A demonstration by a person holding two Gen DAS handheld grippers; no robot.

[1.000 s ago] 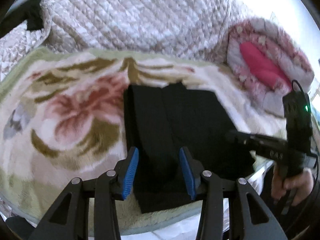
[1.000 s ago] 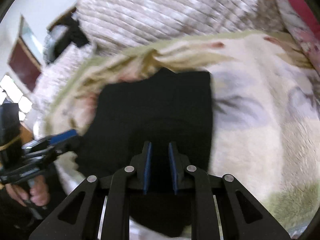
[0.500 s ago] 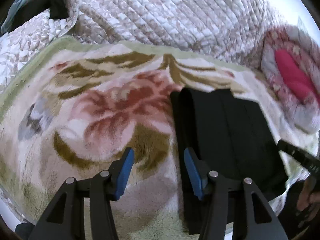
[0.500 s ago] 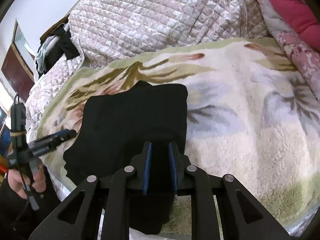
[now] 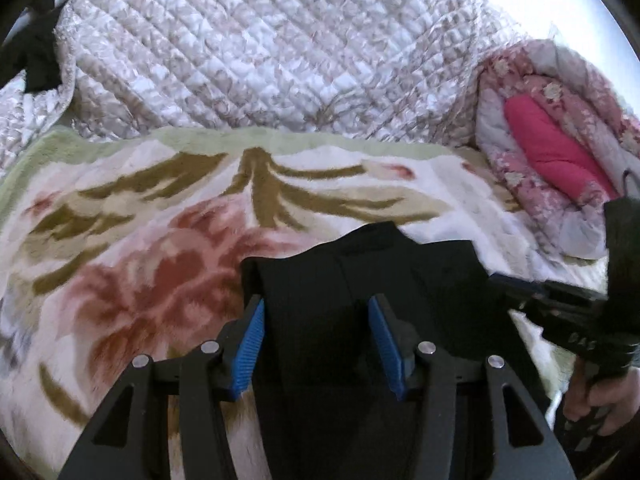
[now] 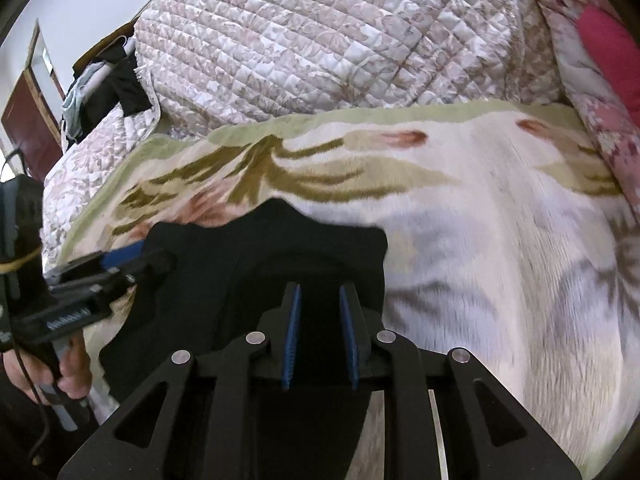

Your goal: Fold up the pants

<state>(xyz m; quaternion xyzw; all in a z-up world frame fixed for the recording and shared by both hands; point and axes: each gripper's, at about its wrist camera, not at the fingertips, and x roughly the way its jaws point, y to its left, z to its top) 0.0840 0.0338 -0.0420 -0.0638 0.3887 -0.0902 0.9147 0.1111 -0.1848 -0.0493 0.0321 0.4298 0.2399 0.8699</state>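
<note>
The black pants (image 5: 360,276) lie folded into a compact block on the floral blanket (image 5: 160,240), near its front edge. My left gripper (image 5: 316,340) is open with its blue pads astride the pants' left part. My right gripper (image 6: 318,332) has its pads a narrow gap apart, over the pants (image 6: 272,256) near their right edge; I cannot tell if cloth is between them. Each gripper also shows in the other's view: the right gripper (image 5: 516,284) at the pants' right side, the left gripper (image 6: 120,264) at their left side.
A quilted white-and-beige bedspread (image 5: 260,52) rises behind the blanket. A pink floral quilt with a red lining (image 5: 556,148) lies at the right. Dark clothes (image 6: 116,84) hang at the far left, by a brown door (image 6: 28,116).
My left gripper has swung back to the right, from the bare blanket to over the pants. My right gripper stays over the pants with the same narrow gap.
</note>
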